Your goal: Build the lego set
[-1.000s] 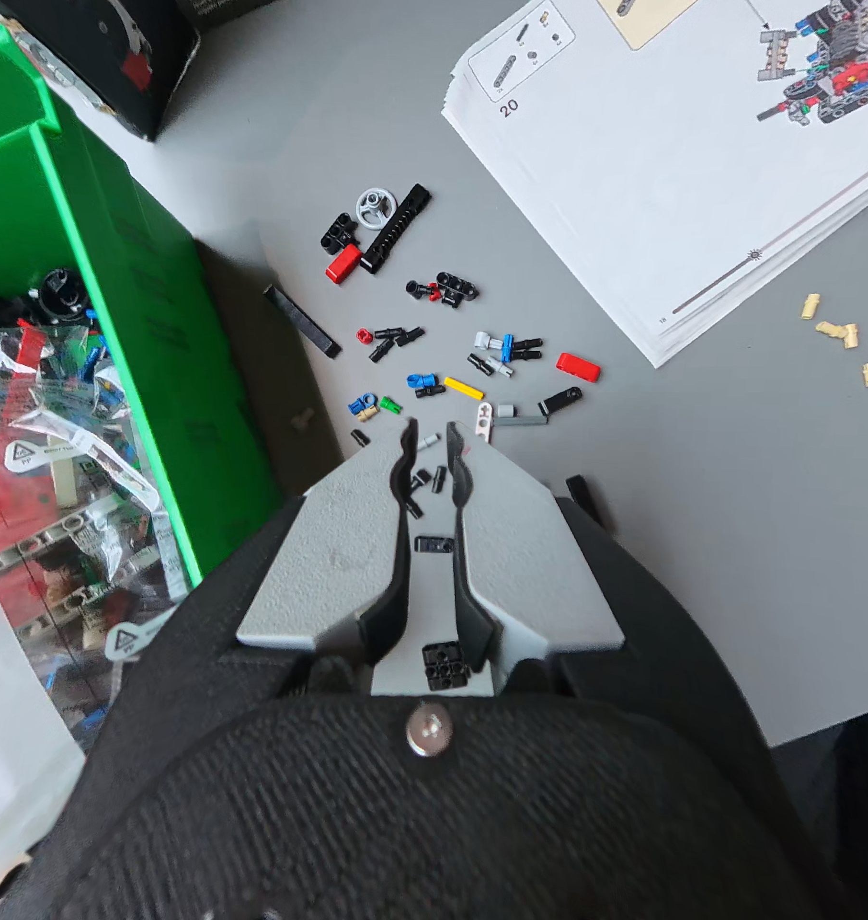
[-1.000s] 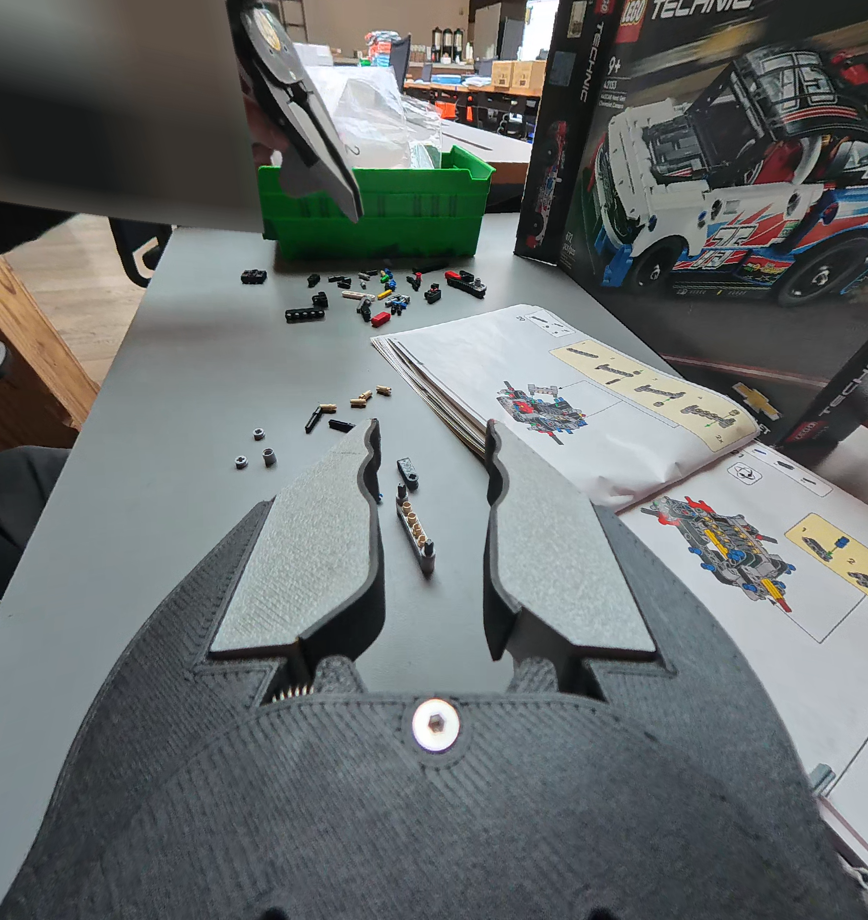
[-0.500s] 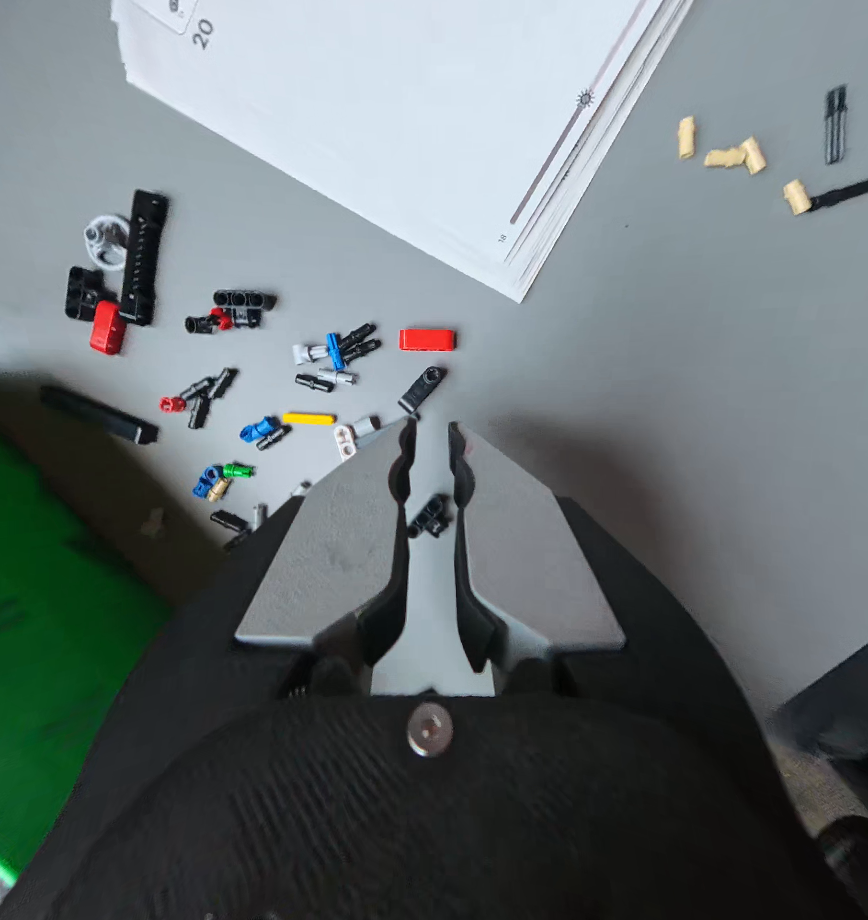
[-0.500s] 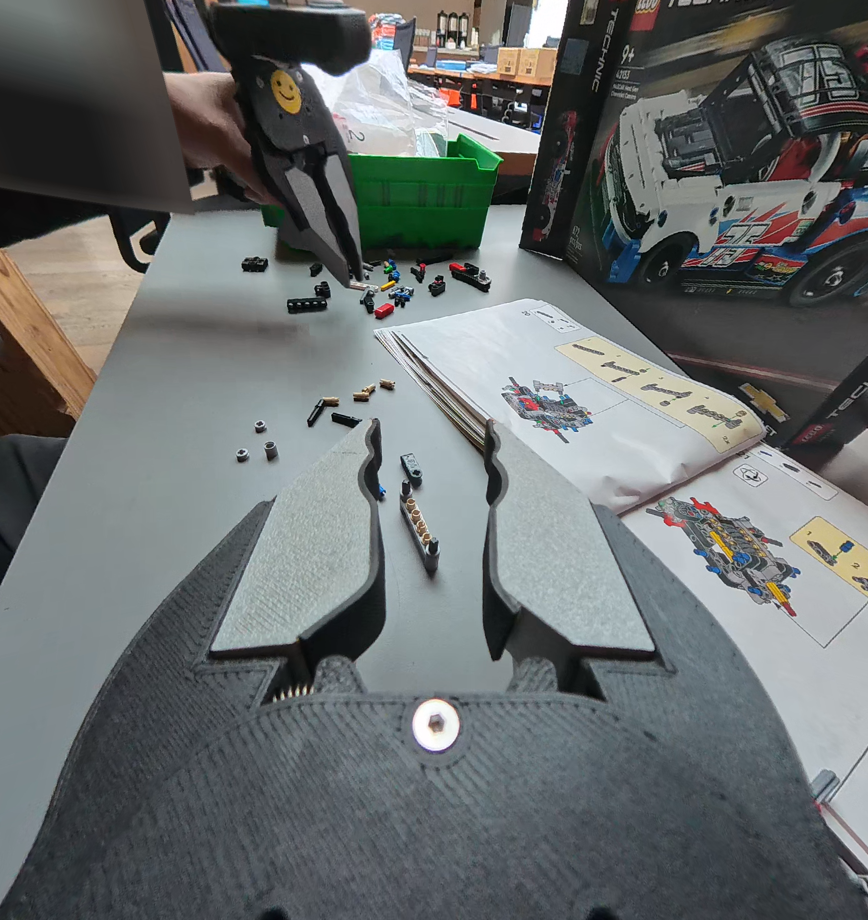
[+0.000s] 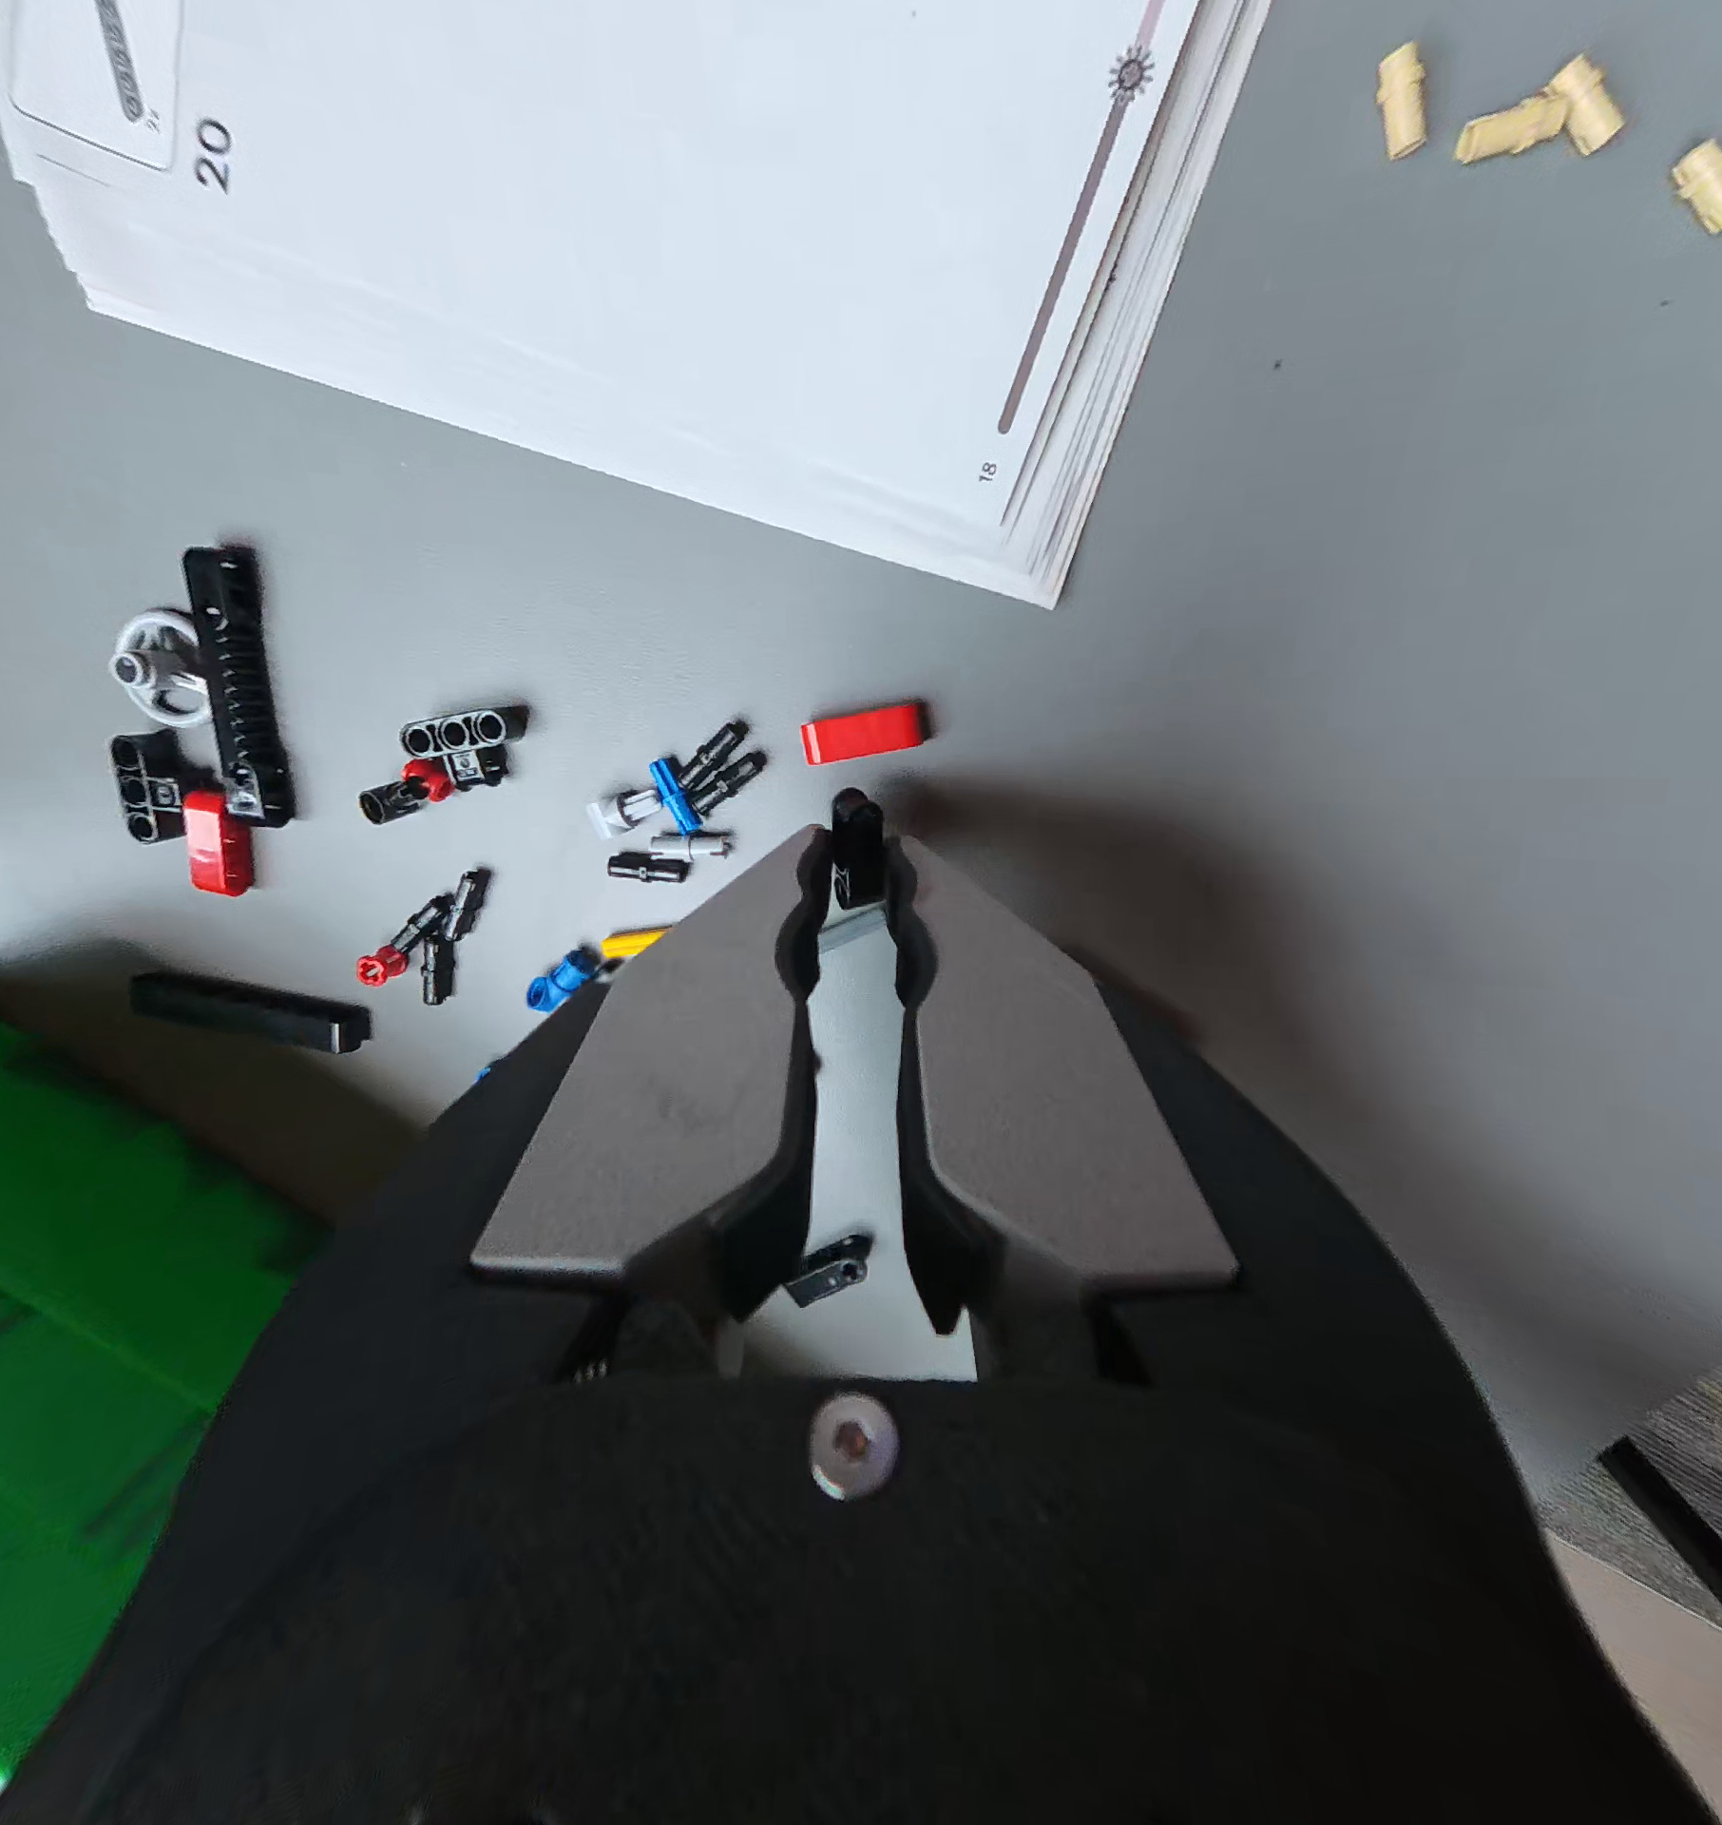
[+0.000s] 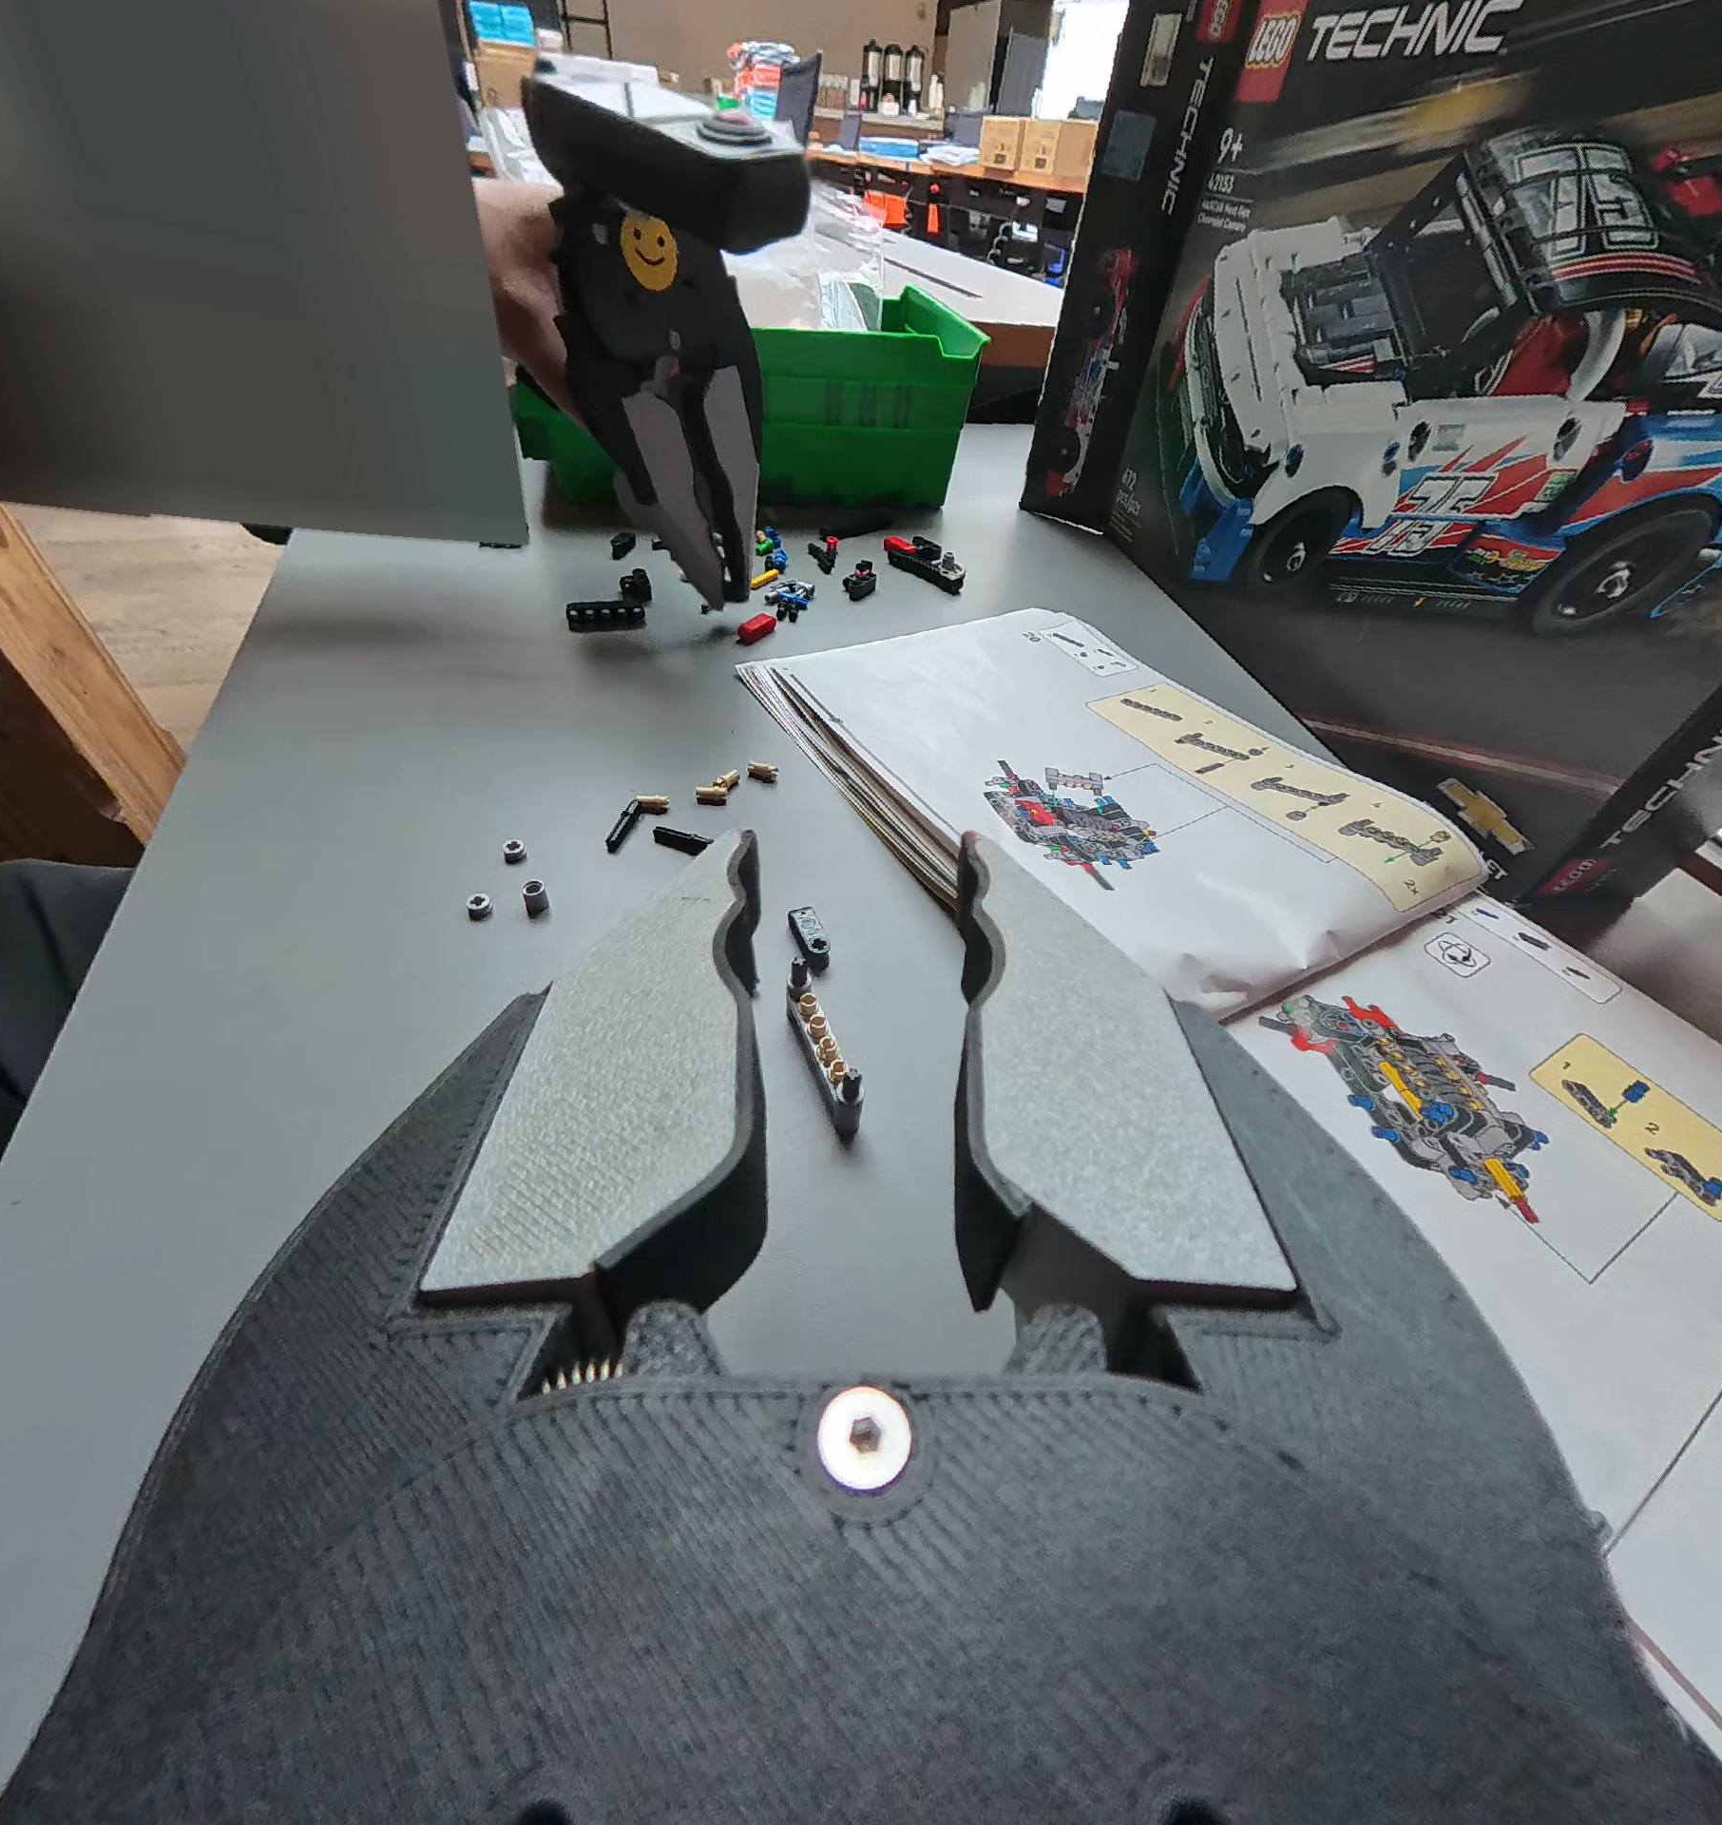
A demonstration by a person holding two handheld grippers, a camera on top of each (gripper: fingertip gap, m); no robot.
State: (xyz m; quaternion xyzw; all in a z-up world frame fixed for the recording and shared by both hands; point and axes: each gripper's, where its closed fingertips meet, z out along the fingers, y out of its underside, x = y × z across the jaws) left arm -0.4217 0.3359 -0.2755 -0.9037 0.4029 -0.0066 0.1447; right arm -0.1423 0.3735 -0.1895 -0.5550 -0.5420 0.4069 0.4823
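Observation:
My left gripper is low over a scatter of loose small pieces, its two tips closed on a small black liftarm piece that stands between them. A thin grey piece lies just under it. In the right wrist view the left gripper points down at that scatter in front of the green bin. My right gripper is open and empty, hovering over a grey beam with tan pins and a small black piece on the table.
The open instruction booklet lies to the right, also seen in the left wrist view. A green bin and the set's box stand at the back. Tan pins and grey bushes lie mid-table. A red piece lies just ahead. About 30 cm separates my left fingertips from my right.
My left gripper has swung away from the green bin, across the loose pieces, and come down with its tips around the small black liftarm piece. The right gripper has stayed still.

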